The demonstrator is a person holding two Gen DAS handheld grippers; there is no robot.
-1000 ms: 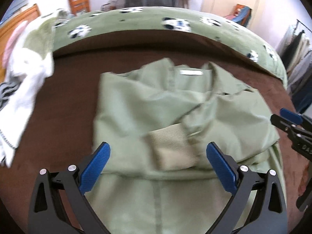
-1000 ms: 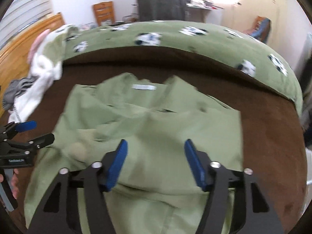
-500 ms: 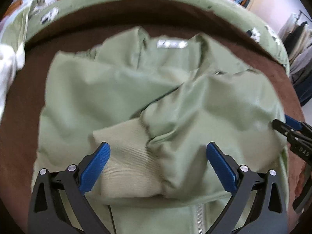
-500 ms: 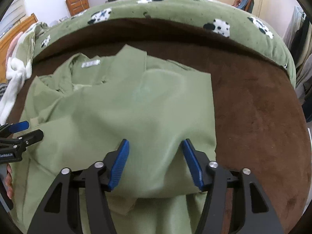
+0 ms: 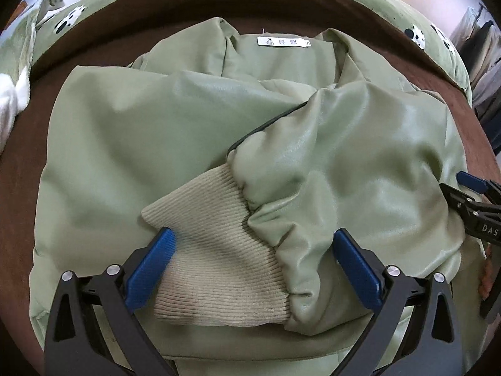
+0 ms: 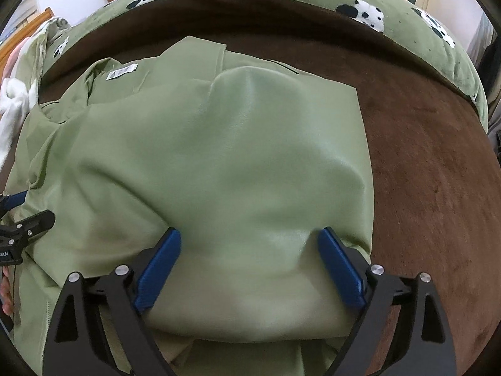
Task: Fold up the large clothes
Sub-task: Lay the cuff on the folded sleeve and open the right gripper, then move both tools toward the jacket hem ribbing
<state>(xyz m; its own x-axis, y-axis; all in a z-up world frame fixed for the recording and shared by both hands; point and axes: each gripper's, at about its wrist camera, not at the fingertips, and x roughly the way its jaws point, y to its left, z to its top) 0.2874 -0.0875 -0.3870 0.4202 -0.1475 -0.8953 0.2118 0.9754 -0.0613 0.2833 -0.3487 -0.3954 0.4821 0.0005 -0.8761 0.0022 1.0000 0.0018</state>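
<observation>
A light green jacket [image 5: 175, 131] lies on a brown bedspread [image 5: 18, 188], sleeves folded in over its body, white neck label [image 5: 281, 41] at the far end. A ribbed beige cuff [image 5: 216, 257] lies on top. My left gripper [image 5: 250, 247] is open, its blue pads down at either side of the cuff and sleeve end. My right gripper [image 6: 250, 247] is open, its pads pressed around a bulge of the folded jacket [image 6: 238, 156] near its right edge. Each gripper shows at the edge of the other's view.
A green quilt with panda prints [image 6: 360, 3] is bunched along the far side of the bed. White and grey clothes [image 5: 9, 106] lie at the left. Bare brown bedspread [image 6: 438, 172] lies right of the jacket. Hanging clothes [image 5: 482, 62] are at the far right.
Both grippers have dropped lower and closer onto the jacket. The left one now straddles the cuff; the right one has widened around the fabric near the right edge.
</observation>
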